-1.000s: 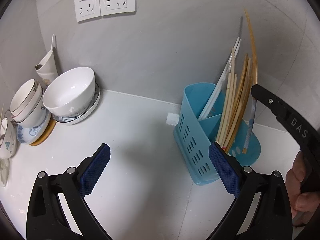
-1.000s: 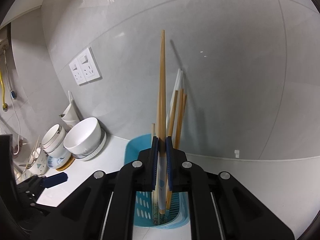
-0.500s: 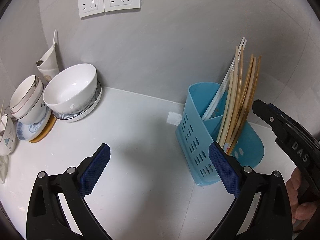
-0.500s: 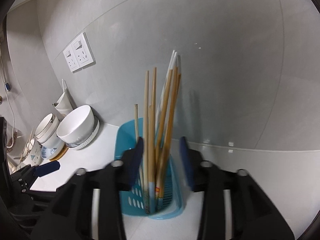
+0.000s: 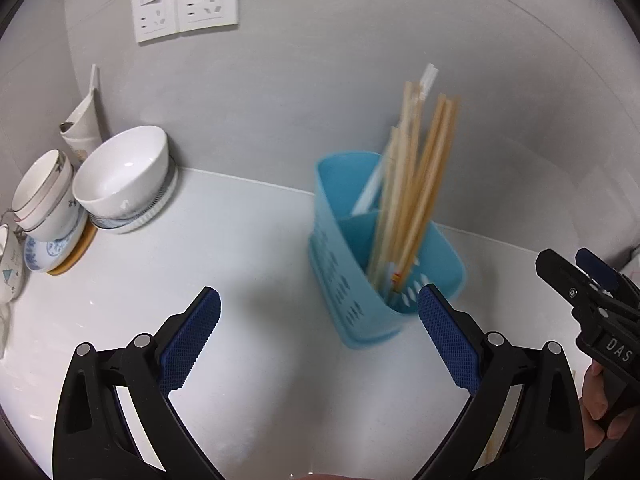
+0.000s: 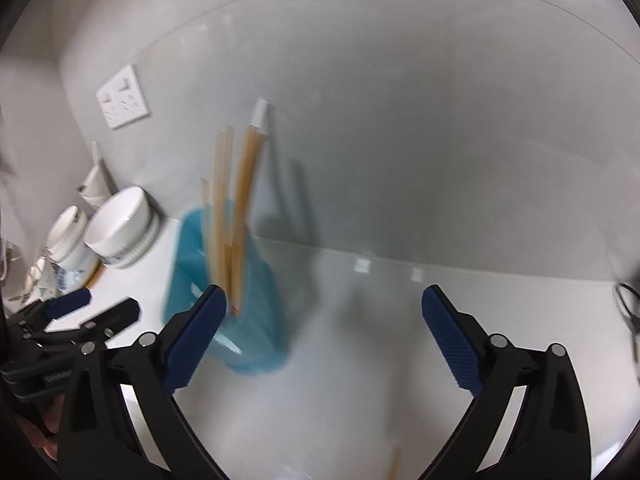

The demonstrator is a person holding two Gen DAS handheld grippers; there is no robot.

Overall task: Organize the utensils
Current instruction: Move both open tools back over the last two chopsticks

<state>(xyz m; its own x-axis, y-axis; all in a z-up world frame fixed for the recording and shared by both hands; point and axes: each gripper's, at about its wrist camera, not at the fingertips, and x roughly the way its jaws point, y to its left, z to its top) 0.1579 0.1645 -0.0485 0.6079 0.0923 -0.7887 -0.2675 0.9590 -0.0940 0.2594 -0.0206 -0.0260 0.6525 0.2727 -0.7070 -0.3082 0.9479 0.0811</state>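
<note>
A blue plastic utensil holder (image 5: 362,280) stands on the white counter near the wall, with several wooden chopsticks (image 5: 416,184) upright in its right compartment. It also shows blurred in the right wrist view (image 6: 240,300), chopsticks (image 6: 236,208) inside. My left gripper (image 5: 319,338) is open and empty, in front of the holder. My right gripper (image 6: 324,336) is open and empty, to the right of the holder; it shows at the right edge of the left wrist view (image 5: 576,272).
Stacked white bowls (image 5: 124,172) and smaller bowls on plates (image 5: 44,196) sit at the back left. Wall sockets (image 5: 186,0) are above. A black cable (image 6: 628,300) lies at the far right. A chopstick tip (image 6: 396,460) shows at the bottom edge.
My right gripper opened, let go of the chopsticks into the holder, and drew back to the right. My left gripper stayed open and shifted slightly.
</note>
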